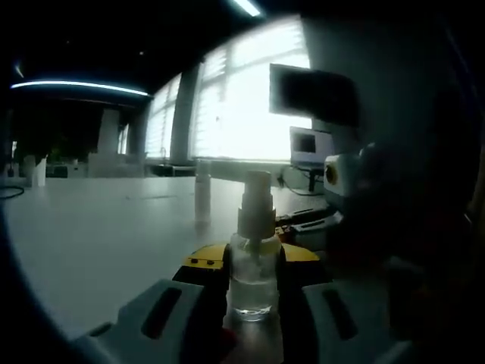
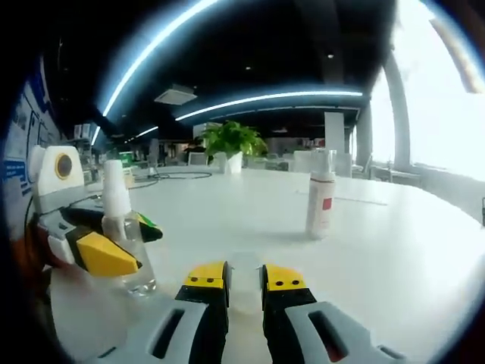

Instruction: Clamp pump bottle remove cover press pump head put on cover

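Observation:
A clear pump bottle (image 1: 252,282) stands upright on the white table (image 1: 114,243), and my left gripper (image 1: 254,264) is shut on its body. Its white pump head (image 1: 255,203) is bare, with no cover on it. In the right gripper view the same bottle (image 2: 135,271) stands at the left, held by the left gripper (image 2: 121,244), pump head (image 2: 114,188) uncovered. My right gripper (image 2: 244,279) is low over the table, a little to the bottle's right, shut on a small clear cover (image 2: 244,267). Part of the right gripper (image 1: 314,226) shows dimly just right of the bottle.
A second spray bottle (image 2: 320,203) with a red label and its clear cover on stands farther out on the table (image 2: 394,250); it is also in the left gripper view, second bottle (image 1: 202,196). A monitor (image 1: 311,144) and bright windows lie behind. A potted plant (image 2: 231,144) stands at the far edge.

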The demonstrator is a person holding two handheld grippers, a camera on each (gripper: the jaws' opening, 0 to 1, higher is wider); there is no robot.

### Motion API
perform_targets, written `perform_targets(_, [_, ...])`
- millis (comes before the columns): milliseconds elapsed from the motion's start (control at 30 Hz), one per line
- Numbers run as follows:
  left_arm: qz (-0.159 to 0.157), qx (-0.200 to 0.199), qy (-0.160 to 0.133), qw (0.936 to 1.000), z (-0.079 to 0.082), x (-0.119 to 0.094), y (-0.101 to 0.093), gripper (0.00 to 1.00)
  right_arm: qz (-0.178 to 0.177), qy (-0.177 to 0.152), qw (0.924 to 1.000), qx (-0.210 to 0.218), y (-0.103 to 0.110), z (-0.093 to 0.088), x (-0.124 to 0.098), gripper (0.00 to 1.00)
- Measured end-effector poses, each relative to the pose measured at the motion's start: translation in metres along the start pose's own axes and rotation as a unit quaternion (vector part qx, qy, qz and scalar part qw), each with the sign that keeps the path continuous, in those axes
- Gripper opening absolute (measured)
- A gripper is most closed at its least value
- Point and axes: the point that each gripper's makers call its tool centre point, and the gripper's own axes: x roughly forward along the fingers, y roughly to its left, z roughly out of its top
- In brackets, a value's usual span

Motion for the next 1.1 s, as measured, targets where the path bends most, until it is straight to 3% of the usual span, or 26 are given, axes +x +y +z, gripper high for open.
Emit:
perform_targets(867, [-0.004,-0.002,0.002,1.0000,-0.001,0.000,-0.001,0.16,-0.001,-0.021,0.9998,0.001,0.002,0.008,-0.007,0.17])
perform_targets(1100, [-0.006,-0.014,-0.005,0.9999,0.002,-0.002,0.000,0.16,-0.010,-0.028,0.9994,-0.018,0.000,0.014,-0.013,0.17])
